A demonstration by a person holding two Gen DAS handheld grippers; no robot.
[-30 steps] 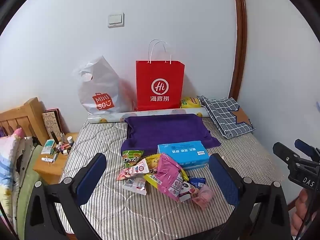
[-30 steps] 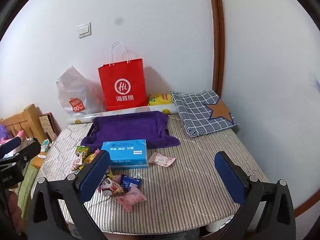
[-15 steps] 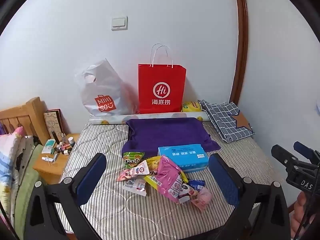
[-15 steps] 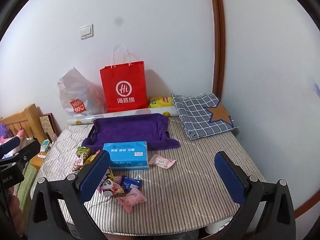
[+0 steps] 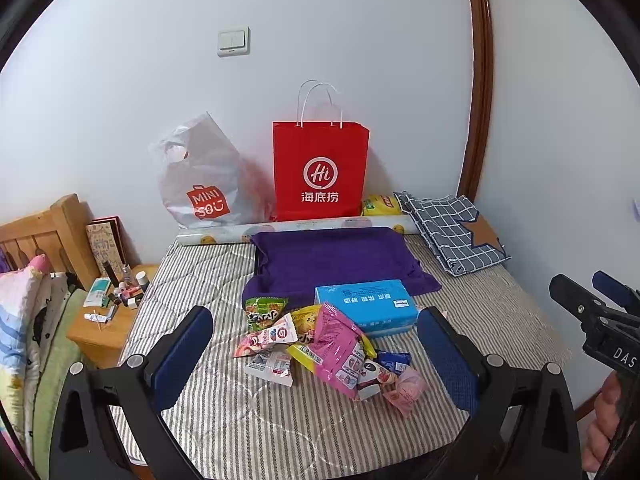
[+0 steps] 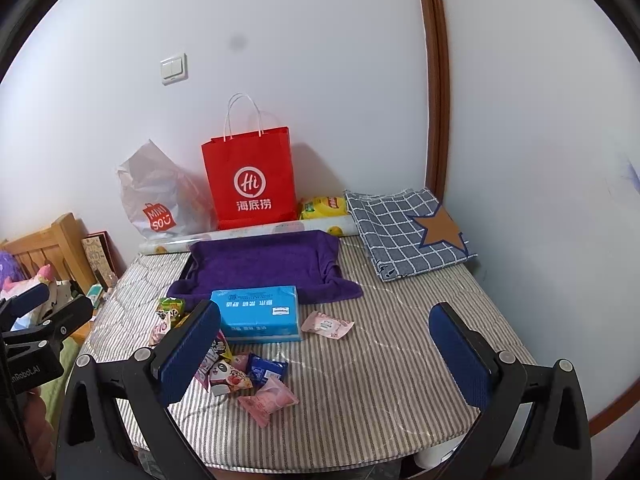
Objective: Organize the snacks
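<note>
A heap of snack packets [image 5: 320,344] lies on the striped mattress [image 5: 224,412], with a large pink bag [image 5: 340,350] on top and a green packet [image 5: 264,310] at its far edge. Behind the heap sits a blue tissue box [image 5: 366,304] in front of a tray draped with a purple towel [image 5: 332,258]. My left gripper [image 5: 316,344] hovers open, high above the heap. My right gripper [image 6: 326,350] is open too, over the mattress to the right of the heap [image 6: 224,364]. One pink sachet [image 6: 327,323] lies alone right of the blue box [image 6: 258,314].
A red paper bag [image 5: 320,170], a white plastic bag [image 5: 198,184] and a yellow pack [image 5: 380,205] stand against the far wall behind a rolled sheet [image 5: 296,228]. A folded checked cloth [image 5: 452,232] lies at the back right. A cluttered wooden nightstand [image 5: 108,316] stands left.
Both grippers have risen and drawn back slightly, so the mattress and snacks sit a little lower in each view. Nothing on the bed has moved.
</note>
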